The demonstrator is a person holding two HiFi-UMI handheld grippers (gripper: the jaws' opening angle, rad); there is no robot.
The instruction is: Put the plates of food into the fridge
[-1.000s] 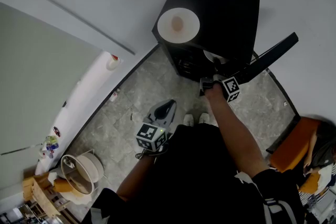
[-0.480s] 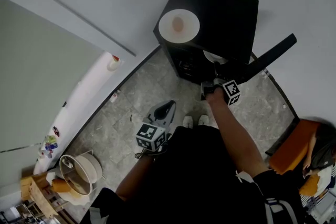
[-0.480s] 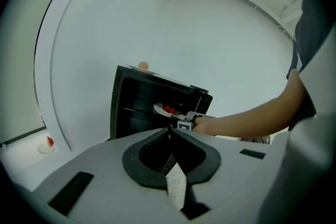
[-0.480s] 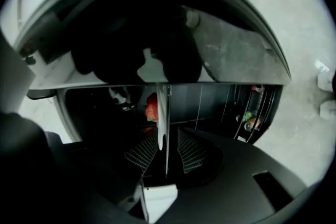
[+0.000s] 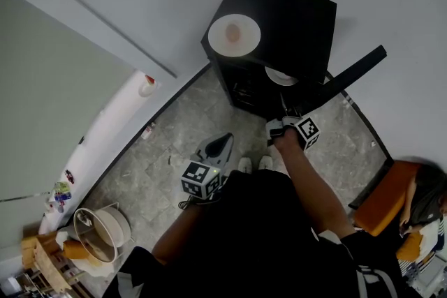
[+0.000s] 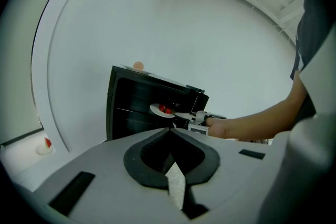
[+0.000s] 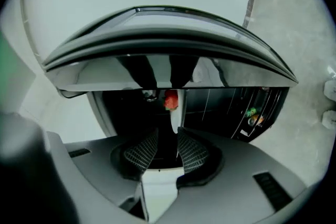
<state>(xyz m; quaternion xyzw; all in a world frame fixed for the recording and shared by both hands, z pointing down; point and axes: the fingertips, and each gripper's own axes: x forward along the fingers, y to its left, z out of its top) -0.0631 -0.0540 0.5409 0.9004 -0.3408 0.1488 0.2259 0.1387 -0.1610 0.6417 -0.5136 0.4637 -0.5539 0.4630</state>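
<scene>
Right gripper [image 7: 167,138]: jaws apart, just been opening, pads pressing on nothing. The white rim of the shelf plate [image 7: 174,113] stands edge-on just ahead of the gap, with red food [image 7: 170,99] on it. This plate sits on a shelf inside the black fridge [image 5: 293,10]. The fridge door [image 5: 349,75] is swung out at the fridge's right in the head view. 1 more, the top plate [image 5: 234,33], rests on the fridge's top with a small pinkish bit of food. Left gripper [image 6: 169,132]: jaws together, empty, held low, well back from the fridge front.
</scene>
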